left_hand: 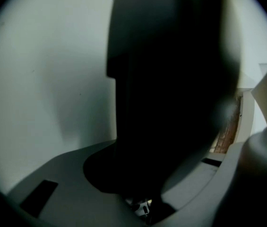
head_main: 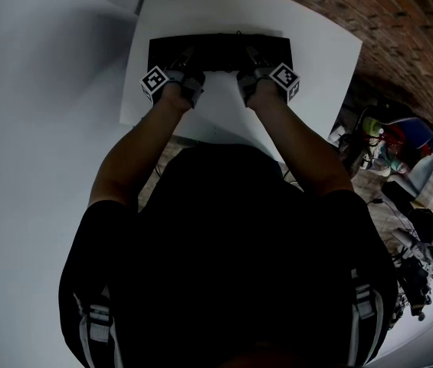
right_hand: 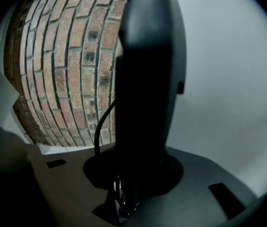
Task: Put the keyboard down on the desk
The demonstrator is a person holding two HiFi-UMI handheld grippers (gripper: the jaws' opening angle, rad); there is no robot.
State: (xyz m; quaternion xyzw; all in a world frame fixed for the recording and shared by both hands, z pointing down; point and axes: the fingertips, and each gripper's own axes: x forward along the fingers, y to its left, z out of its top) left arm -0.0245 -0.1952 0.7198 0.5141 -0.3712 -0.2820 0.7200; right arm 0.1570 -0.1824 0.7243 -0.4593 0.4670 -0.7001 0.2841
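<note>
keyboard (head_main: pixel 220 52): flat black slab | left claw (head_main: pixel 188 60), right claw (head_main: pixel 249 60): clamped on it | bench (head_main: pixel 319 44): smooth white | brick wall (head_main: pixel 400 21): 1 o'clock

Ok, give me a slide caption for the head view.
The left tool and right tool grip a black keyboard at a white desk.

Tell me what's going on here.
A person grips a black keyboard by its near edge, with the left tongs and right tongs both clamped on it. It is over the white desk by the brick wall. Whether it already rests on the desk can't be told.
</note>
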